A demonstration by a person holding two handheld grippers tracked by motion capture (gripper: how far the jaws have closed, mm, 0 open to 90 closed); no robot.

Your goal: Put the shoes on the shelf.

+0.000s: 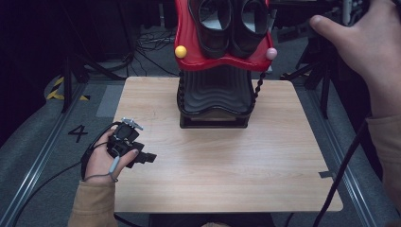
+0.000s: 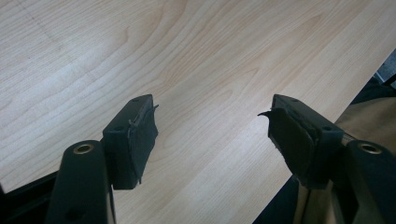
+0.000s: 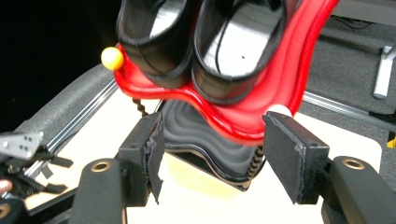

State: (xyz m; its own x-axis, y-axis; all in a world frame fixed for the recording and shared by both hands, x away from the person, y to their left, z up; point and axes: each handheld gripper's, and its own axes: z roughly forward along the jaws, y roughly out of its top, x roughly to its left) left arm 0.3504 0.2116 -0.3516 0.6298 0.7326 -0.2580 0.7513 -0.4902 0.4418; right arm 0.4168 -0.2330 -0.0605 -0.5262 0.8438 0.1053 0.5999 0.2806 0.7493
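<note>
The light wooden tabletop (image 1: 227,161) is bare across its whole near half and along its 3 o'clock side, leaving wide room there. At its 12 o'clock edge stands a black ribbed shoe rack (image 1: 214,97) with a red wavy tray (image 1: 189,42) on top, tipped with a yellow ball (image 1: 180,51) and a pink ball (image 1: 271,53); a pair of black shoes (image 1: 229,23) sits in the tray.

The left hand (image 1: 101,161) rests at the tabletop's 8 o'clock edge, sleeve trailing off the near side, holding the left hand-held gripper (image 2: 212,135) pointed toward 3 o'clock. Its jaws stand wide apart over bare wood, holding nothing.

The right hand (image 1: 369,42) is raised at 2 o'clock, off the tabletop's edge. The right hand-held gripper (image 3: 212,158) has its jaws spread wide and empty, aimed at the rack, with the red tray's front lip just beyond and between them.
</note>
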